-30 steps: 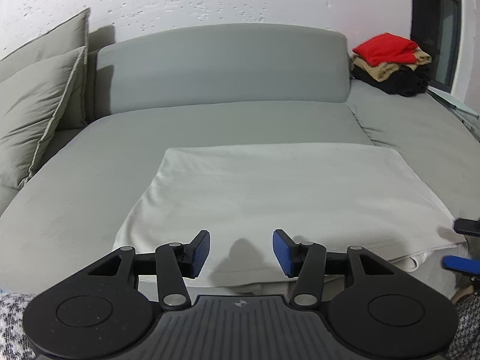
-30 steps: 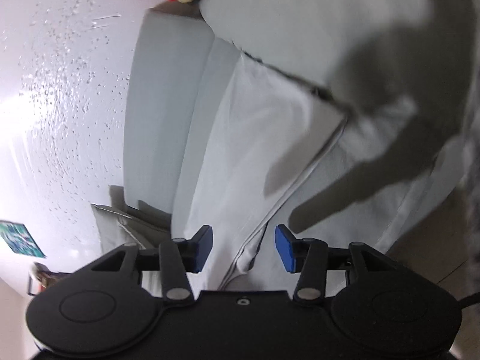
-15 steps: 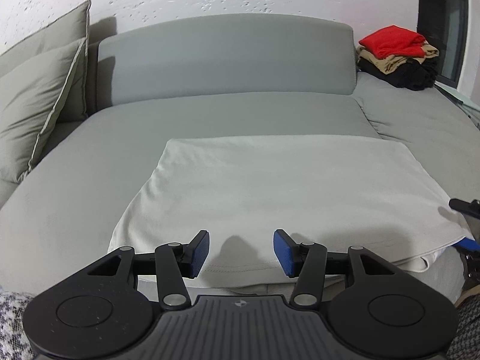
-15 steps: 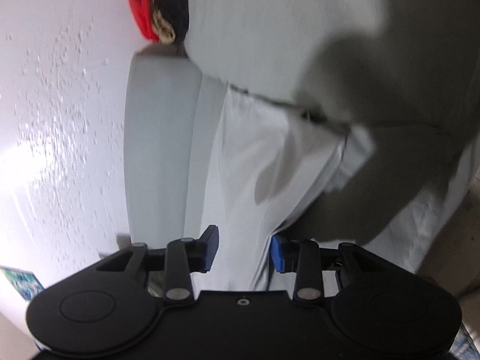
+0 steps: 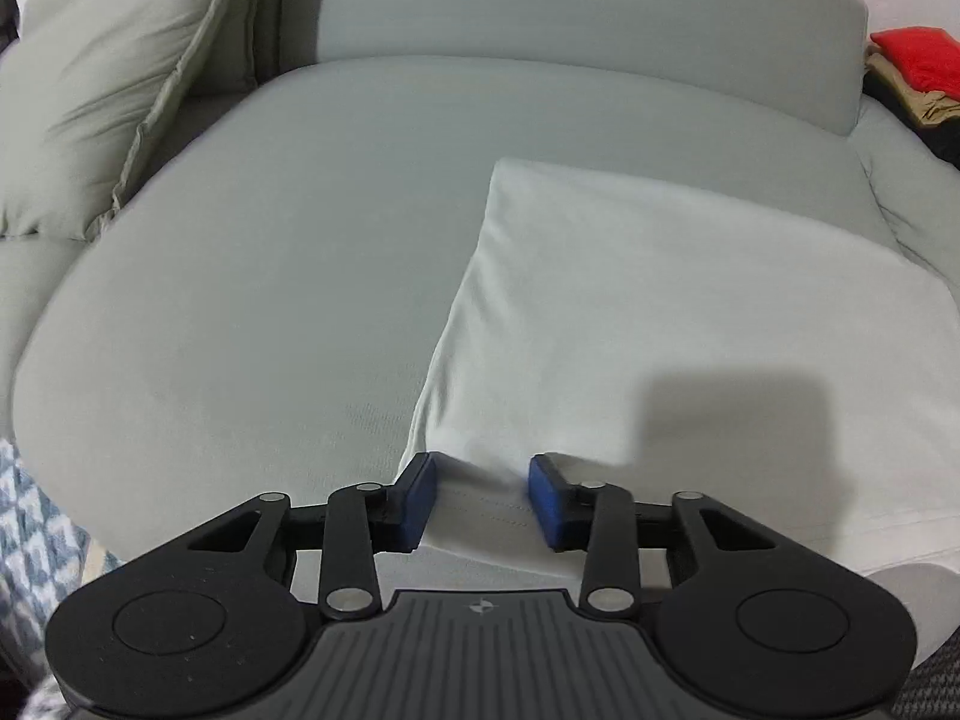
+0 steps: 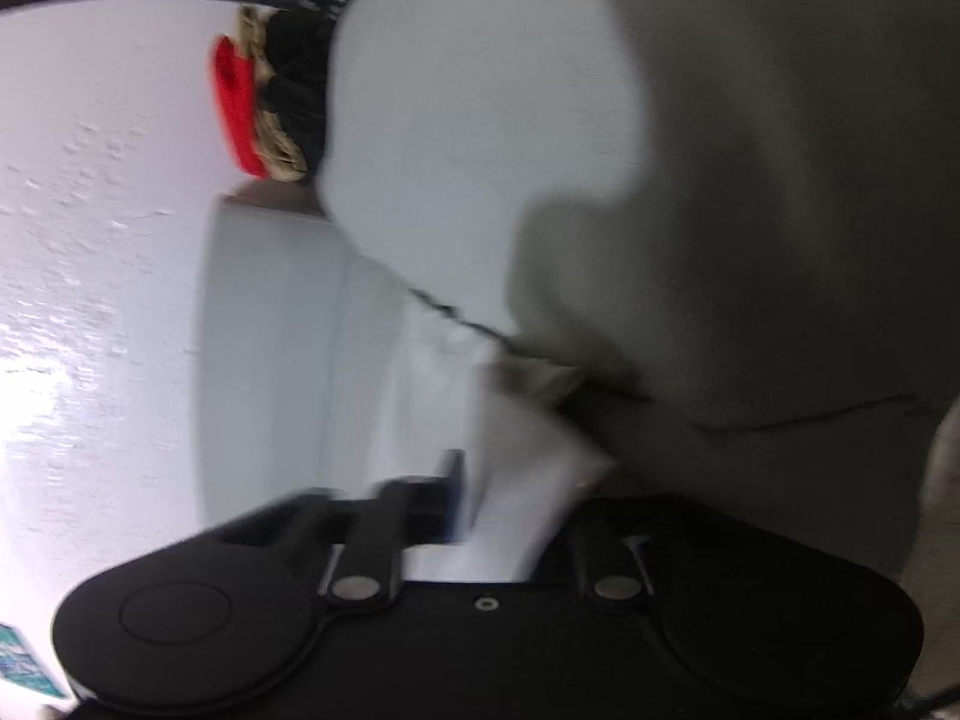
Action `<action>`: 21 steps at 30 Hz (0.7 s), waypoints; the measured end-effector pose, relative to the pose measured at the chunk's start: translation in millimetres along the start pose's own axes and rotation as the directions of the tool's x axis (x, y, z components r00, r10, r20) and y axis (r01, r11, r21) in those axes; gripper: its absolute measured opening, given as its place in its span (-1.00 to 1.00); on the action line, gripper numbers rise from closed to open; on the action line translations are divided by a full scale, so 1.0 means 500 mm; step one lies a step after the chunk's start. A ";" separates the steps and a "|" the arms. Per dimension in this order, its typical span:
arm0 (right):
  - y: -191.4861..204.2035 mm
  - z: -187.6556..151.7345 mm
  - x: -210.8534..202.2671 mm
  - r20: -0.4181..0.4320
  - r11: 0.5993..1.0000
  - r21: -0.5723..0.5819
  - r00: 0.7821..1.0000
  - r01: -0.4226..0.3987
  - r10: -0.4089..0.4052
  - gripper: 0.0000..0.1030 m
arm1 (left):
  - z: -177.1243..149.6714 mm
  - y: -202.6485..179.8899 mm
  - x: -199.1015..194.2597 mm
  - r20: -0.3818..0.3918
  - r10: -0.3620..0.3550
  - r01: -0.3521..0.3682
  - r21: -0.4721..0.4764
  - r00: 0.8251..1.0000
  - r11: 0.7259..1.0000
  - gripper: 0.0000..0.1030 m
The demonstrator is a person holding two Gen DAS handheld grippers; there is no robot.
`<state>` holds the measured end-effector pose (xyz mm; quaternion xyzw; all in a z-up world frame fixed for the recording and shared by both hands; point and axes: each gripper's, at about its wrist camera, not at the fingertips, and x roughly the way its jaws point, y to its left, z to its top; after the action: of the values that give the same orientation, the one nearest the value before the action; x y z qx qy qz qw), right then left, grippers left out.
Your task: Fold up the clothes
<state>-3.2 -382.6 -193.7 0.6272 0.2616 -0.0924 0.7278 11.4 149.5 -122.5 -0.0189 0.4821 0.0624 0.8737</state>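
Clothes are represented by one pale garment (image 5: 690, 324), which is laid flat on the grey sofa (image 5: 252, 276) and is already folded at least once, as layered edges are seen at its near hem. In the left wrist view it fills the area from 3 to 6 o'clock. The left gripper (image 5: 483, 495) is placed at the near left corner of the garment, at 6 o'clock. Its jaws are parted by a moderate gap, with the hem lying between the blue pads (image 5: 420, 495), but nothing is pinched yet. Two cushions (image 5: 108, 90) are seen at 10 o'clock, and a pile of folded clothes (image 5: 912, 72), red on top, at 2 o'clock.

In the right wrist view the picture is blurred by motion. White cloth (image 6: 516, 516) passes between the fingers of the right gripper (image 6: 510, 510), but only one finger is seen clearly, so it cannot be told whether the cloth is gripped. The same pile (image 6: 264, 108) appears at 11 o'clock.

For a good fold, it is judged that the left corner should be pinched through all layers before it is lifted, and both corners should be raised together, so that the edges are kept aligned.

No brand or readable writing is found; only a small logo mark (image 5: 482, 623) is seen on the left gripper's body.
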 end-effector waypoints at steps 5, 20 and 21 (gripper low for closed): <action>0.062 -0.004 0.007 0.011 0.973 -0.214 0.996 0.086 -0.086 -0.93 | -0.009 -0.015 -0.019 0.051 -0.014 0.009 0.091 0.999 0.996 -0.28; 0.475 -0.387 0.023 0.108 0.189 -0.977 0.993 0.095 0.056 -0.94 | 0.005 0.157 -0.096 0.336 -0.032 0.093 -0.165 0.941 0.982 0.18; 0.481 -0.427 0.030 0.074 0.123 -0.990 0.995 0.065 0.063 -0.94 | 0.002 0.171 -0.094 0.333 -0.020 0.100 -0.224 0.943 0.969 0.16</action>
<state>64.2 -127.1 -9.3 -0.0178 0.2222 0.0731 0.9721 -23.6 230.1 -79.9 -0.1276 0.3181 0.0951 0.9346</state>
